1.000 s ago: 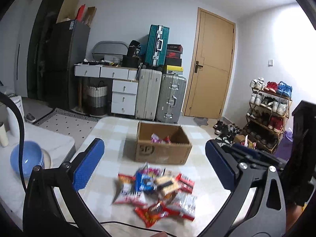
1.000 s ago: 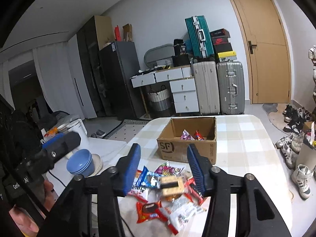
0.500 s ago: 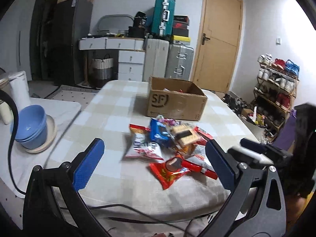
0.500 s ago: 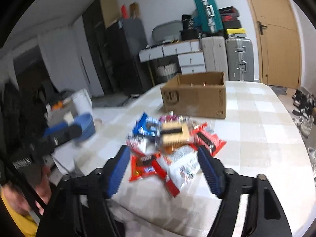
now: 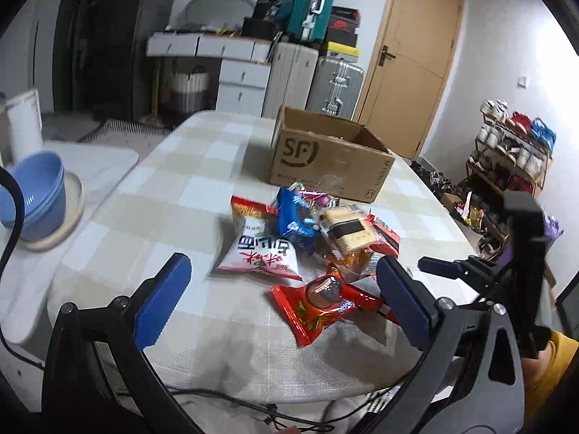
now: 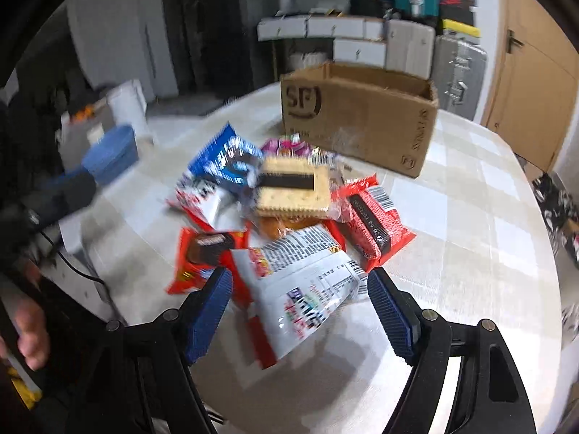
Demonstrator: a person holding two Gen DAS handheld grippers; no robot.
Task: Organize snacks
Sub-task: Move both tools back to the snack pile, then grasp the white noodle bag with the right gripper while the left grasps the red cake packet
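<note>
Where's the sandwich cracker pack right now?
Atop the snack pile in both views, the cracker pack sits between the blue packet and red wrapper, before the cardboard box.

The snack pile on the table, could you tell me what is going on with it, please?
A person holds a two-finger gripper in each hand over the snacks heaped on the checked table in front of an open cardboard box. Both the left gripper and the right gripper are open and hold nothing. The right one frames a white packet at the near edge of the pile, and the left sits near a red packet. The pile is not yet sorted.
</note>
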